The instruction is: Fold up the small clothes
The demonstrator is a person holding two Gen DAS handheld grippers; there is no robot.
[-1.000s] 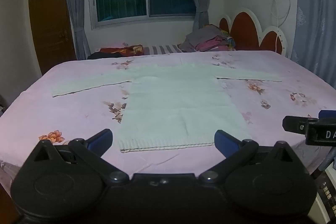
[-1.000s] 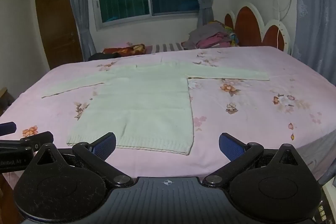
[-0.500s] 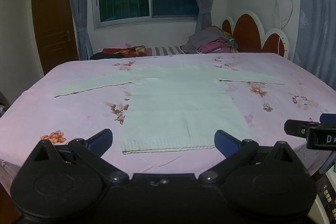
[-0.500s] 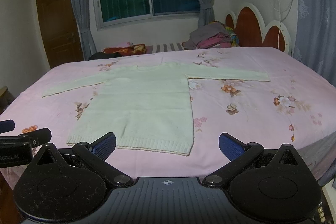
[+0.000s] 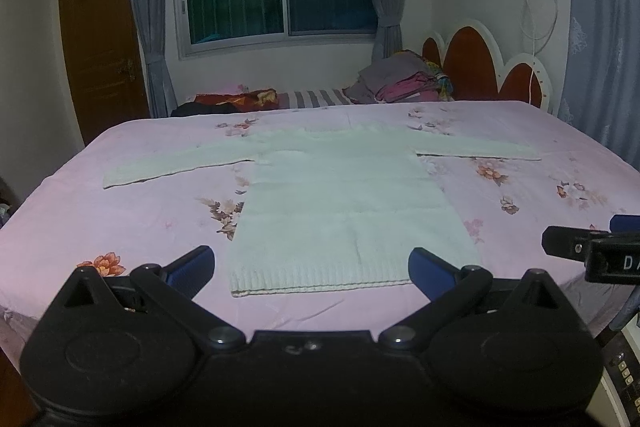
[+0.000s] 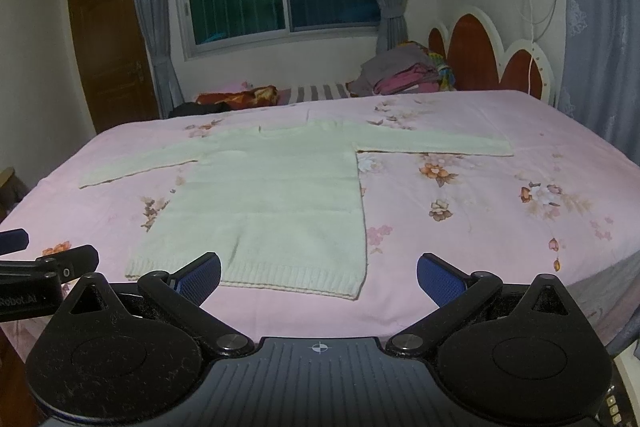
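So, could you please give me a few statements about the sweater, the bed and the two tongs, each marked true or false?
1. The pale sweater lies flat on the pink floral bedsheet with both sleeves spread out to the sides. True.
2. The left tongs are shut on the sweater's hem. False: they are open and hold nothing, short of the hem.
3. The right tongs are open and hold nothing. True.
4. The sweater is already folded in half. False: it is fully unfolded.
5. A pile of clothes sits at the far side of the bed, near the headboard. True.
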